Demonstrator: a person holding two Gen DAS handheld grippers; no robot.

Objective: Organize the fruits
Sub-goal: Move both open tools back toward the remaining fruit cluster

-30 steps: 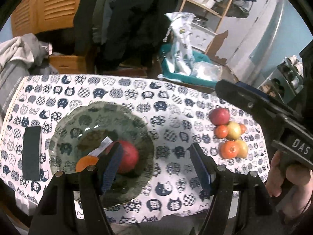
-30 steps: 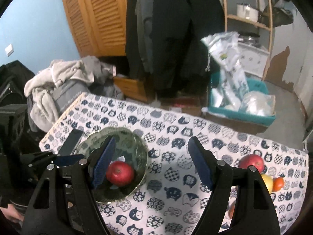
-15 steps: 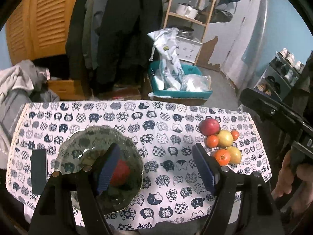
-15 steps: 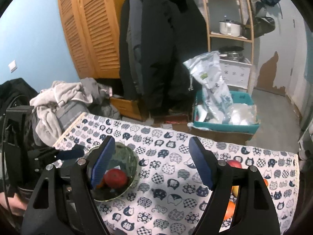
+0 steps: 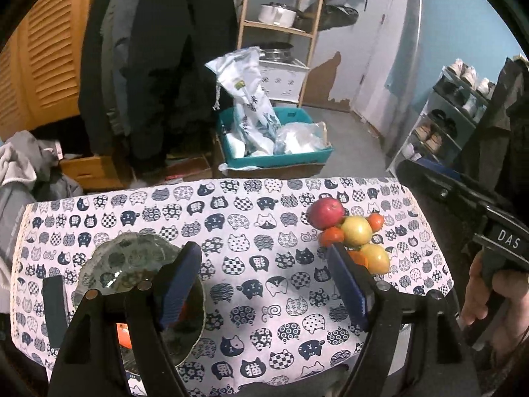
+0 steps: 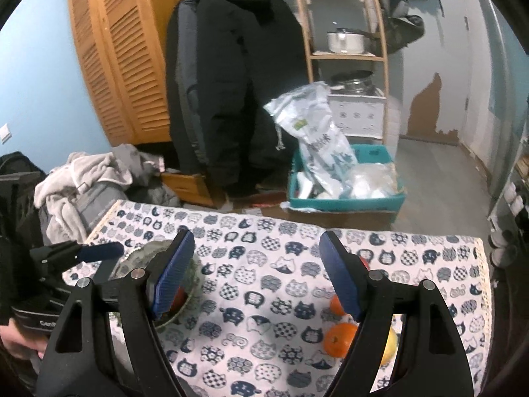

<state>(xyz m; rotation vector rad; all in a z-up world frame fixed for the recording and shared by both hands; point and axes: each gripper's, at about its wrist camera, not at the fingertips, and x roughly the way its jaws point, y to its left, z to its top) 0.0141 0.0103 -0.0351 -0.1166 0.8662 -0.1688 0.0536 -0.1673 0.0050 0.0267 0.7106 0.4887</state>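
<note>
Round glossy fruits (image 5: 350, 231) cluster on cat-print cloth (image 5: 251, 264); scalloped glass bowl (image 5: 132, 261) nearby; both grippers spread, empty

both tools are showing black plastic frames with silver rivets and ribbed blue pads (image 5: 180, 278) — the right gripper (image 6: 256, 274) is wearing white "das" lettering on its body, gripped by a bare hand (image 5: 479, 294).
</note>
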